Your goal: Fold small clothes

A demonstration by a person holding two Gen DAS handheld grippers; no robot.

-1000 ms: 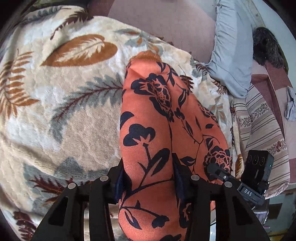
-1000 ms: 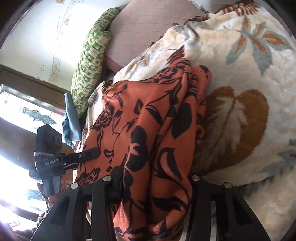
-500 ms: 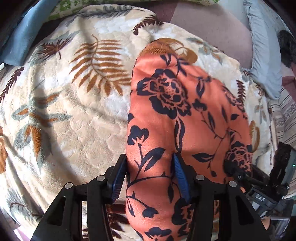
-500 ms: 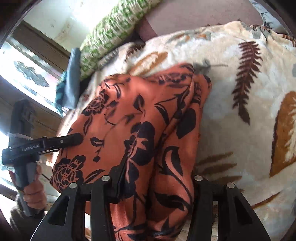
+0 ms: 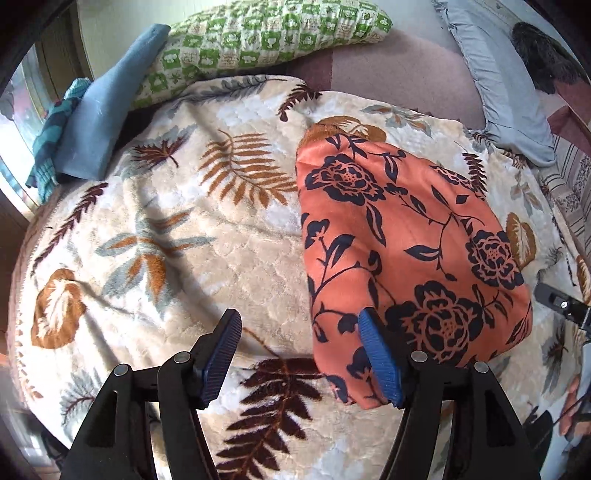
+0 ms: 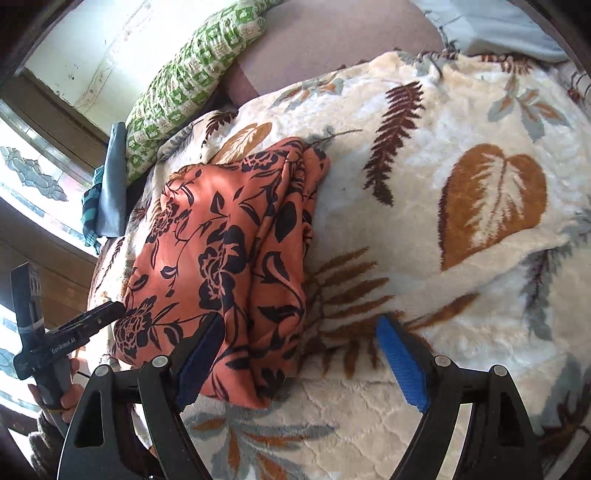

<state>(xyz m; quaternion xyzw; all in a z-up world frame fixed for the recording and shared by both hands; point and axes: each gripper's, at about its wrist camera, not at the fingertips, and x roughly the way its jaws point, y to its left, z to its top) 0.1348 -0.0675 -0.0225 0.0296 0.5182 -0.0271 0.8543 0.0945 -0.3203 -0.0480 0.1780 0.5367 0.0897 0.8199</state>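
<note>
A folded orange garment with dark navy flowers (image 5: 406,251) lies on the cream leaf-patterned blanket (image 5: 177,236). My left gripper (image 5: 301,354) is open; its right pad rests against the garment's near left edge and its left pad is over bare blanket. In the right wrist view the garment (image 6: 221,258) shows stacked folded layers along its right side. My right gripper (image 6: 301,354) is open, its left pad at the garment's near corner, its right pad over the blanket (image 6: 461,221). Each gripper appears in the other's view.
A green checked pillow (image 5: 266,33) and a folded blue cloth (image 5: 96,110) lie at the far left by a window. A light blue pillow (image 5: 495,77) and a dark furry thing (image 5: 543,59) lie at the far right. A striped cover (image 5: 572,192) lies at the right edge.
Both grippers were shut on the garment; both have opened and let it go. It now lies flat and folded on the blanket, and both cameras have pulled back.
</note>
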